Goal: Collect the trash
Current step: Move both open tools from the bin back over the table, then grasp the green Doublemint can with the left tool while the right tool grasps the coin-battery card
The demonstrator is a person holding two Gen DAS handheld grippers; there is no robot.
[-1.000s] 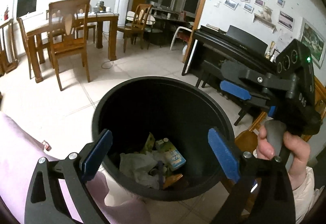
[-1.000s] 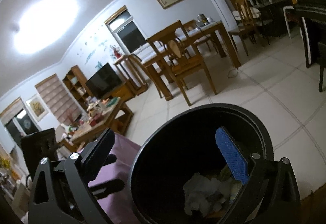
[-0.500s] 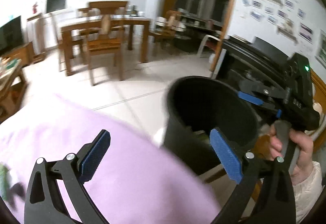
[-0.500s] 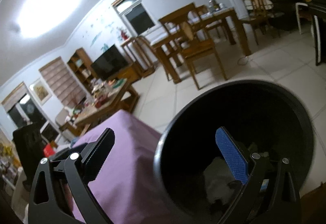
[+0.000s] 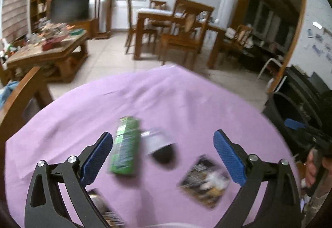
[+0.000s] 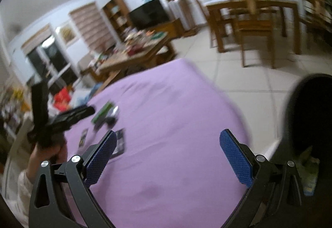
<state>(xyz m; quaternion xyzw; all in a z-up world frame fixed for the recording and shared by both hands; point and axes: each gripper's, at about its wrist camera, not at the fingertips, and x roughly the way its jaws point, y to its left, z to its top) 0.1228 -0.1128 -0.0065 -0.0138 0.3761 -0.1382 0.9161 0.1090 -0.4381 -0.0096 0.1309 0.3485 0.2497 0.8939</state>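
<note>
The left gripper [image 5: 162,155] hangs spread wide and empty above the green carton [image 5: 124,148], which lies by its left finger. The right gripper [image 6: 167,157] is likewise wide and empty, beside the black bin [image 6: 309,116].

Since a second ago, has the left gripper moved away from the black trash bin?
Yes. The left gripper swung left, off the black trash bin, and now points at the purple-covered table and its green carton, jaws open.

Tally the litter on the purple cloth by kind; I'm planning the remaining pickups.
Green carton: 1
Tipped cup: 1
Dark printed packets: 2
Total: 4, all motion-blurred, lying on the purple cloth.
</note>
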